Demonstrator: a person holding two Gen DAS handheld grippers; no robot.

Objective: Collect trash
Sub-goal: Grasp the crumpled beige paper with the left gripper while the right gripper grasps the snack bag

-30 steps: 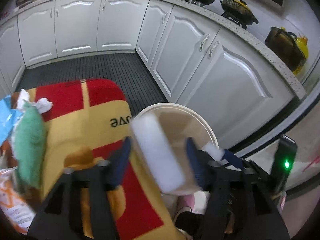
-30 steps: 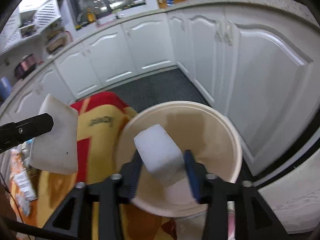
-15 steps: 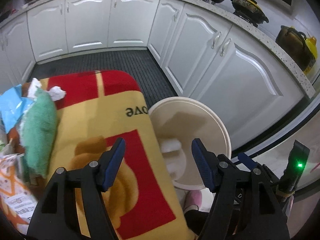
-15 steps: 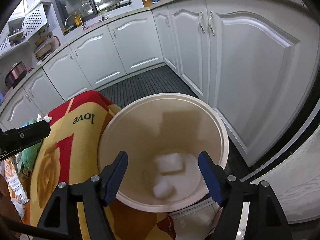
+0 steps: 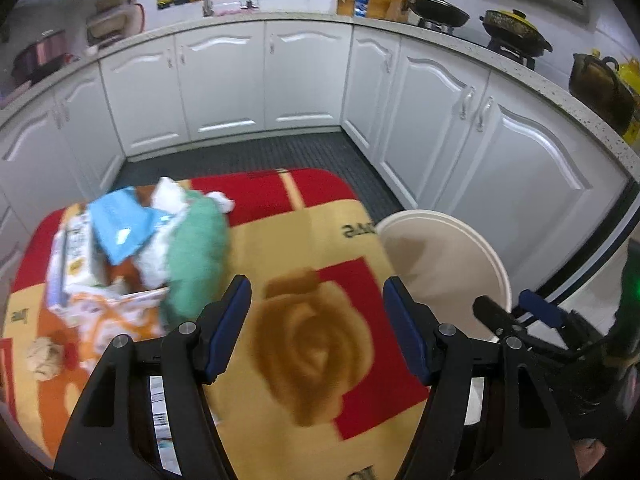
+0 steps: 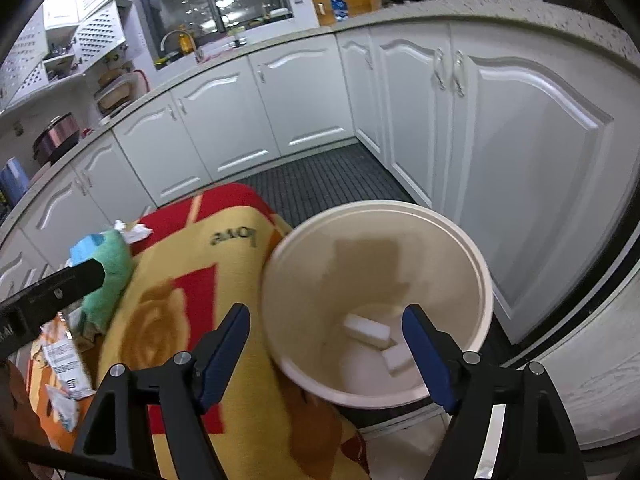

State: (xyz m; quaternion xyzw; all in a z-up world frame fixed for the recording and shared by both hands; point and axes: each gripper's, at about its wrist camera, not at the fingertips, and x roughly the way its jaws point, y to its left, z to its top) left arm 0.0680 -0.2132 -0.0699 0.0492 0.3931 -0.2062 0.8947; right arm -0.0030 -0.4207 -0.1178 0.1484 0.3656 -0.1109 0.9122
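Since two white blocks (image 6: 368, 330) already sit in the bin (image 6: 280, 264), both grippers' fingers (image 5: 228, 332) are empty: left apart, right (image 6: 424, 356) opening, facing the leftover trash pile (image 5: 132, 256).

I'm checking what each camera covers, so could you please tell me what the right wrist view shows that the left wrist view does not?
Only the right wrist view looks down into the cream bin and shows two white foam blocks lying on its bottom. Only the left wrist view shows a crumpled brown paper ball near the trash pile and the open blue packet on top of it. Both show the bin, the red and yellow cloth, the green cloth item, and an empty hand-held gripper: left, and right with jaws opening.
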